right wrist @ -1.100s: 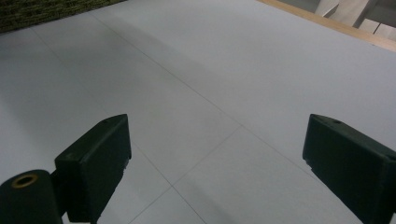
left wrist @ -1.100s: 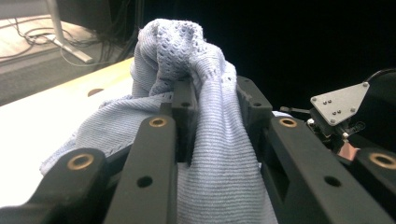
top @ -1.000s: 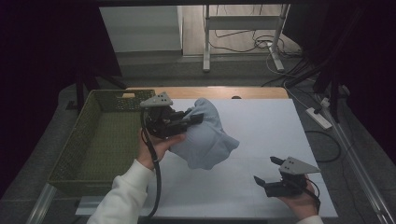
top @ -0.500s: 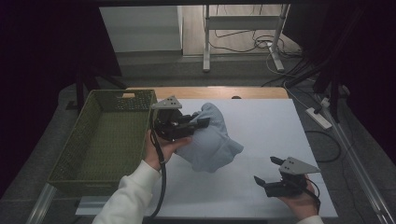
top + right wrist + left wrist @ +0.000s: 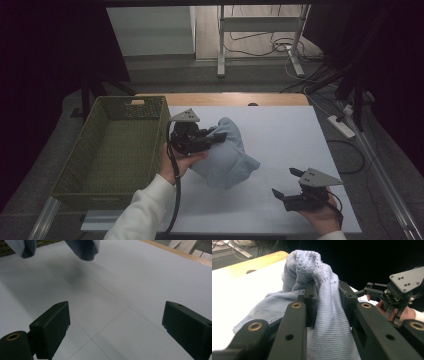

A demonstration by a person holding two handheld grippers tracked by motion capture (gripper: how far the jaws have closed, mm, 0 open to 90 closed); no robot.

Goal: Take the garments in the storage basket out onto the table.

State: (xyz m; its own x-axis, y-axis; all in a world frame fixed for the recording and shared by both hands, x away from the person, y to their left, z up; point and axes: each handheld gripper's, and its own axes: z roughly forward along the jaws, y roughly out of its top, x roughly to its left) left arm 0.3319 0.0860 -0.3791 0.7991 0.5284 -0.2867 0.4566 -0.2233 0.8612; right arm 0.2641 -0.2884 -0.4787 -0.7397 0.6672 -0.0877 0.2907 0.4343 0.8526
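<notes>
A light blue knitted cloth (image 5: 227, 157) hangs bunched above the white table sheet (image 5: 280, 135), its lower folds (image 5: 83, 248) dangling off the surface. My left gripper (image 5: 216, 137) is shut on a fold of the cloth (image 5: 324, 302), the fabric pinched between both black jaws. Near the table's front right my right gripper (image 5: 285, 182) stands open, jaws wide apart over the bare sheet (image 5: 117, 302), with nothing between them. It also appears at the right of the left gripper view (image 5: 372, 290), held by a hand.
A green woven basket (image 5: 95, 165) stands at the left of the table, right beside the hand that holds the cloth. A wooden table edge (image 5: 225, 99) runs along the back. Cables and a metal stand (image 5: 260, 45) lie on the floor beyond.
My left gripper has carried the cloth a little to the right and downward, away from the basket. The right gripper has stayed where it was.
</notes>
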